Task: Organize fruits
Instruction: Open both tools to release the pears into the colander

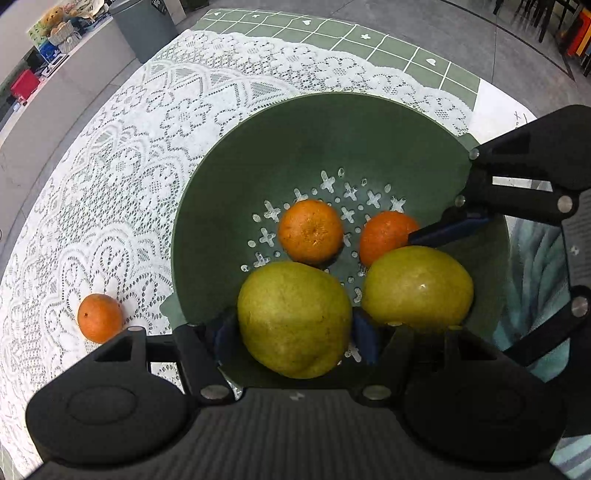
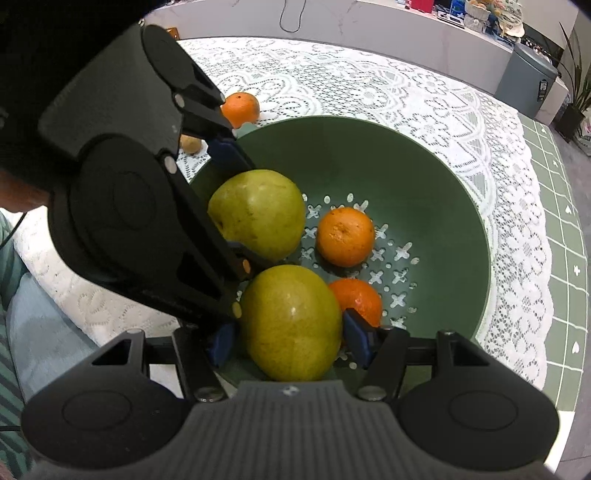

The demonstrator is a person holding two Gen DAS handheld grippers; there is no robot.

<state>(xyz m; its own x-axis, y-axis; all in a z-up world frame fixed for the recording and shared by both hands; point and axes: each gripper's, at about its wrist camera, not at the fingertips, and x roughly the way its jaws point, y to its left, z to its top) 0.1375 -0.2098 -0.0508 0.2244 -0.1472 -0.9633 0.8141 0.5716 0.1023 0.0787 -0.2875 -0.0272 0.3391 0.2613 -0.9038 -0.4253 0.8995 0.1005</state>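
A green colander bowl (image 1: pixel 295 147) (image 2: pixel 424 177) sits on the lace cloth. It holds two oranges (image 1: pixel 310 230) (image 1: pixel 386 236) and two yellow-green pears. My left gripper (image 1: pixel 293 328) is shut on one pear (image 1: pixel 293 319) (image 2: pixel 258 212) inside the bowl. My right gripper (image 2: pixel 291 338) is shut on the other pear (image 2: pixel 290 321) (image 1: pixel 417 286) beside it. A third orange (image 1: pixel 99 317) (image 2: pixel 240 109) lies on the cloth outside the bowl.
A small brownish fruit (image 2: pixel 190 143) lies on the cloth behind the left gripper. The white lace cloth (image 1: pixel 147 147) covers a green checked mat (image 1: pixel 369 40). A grey bin (image 1: pixel 146 26) and a counter stand beyond the table.
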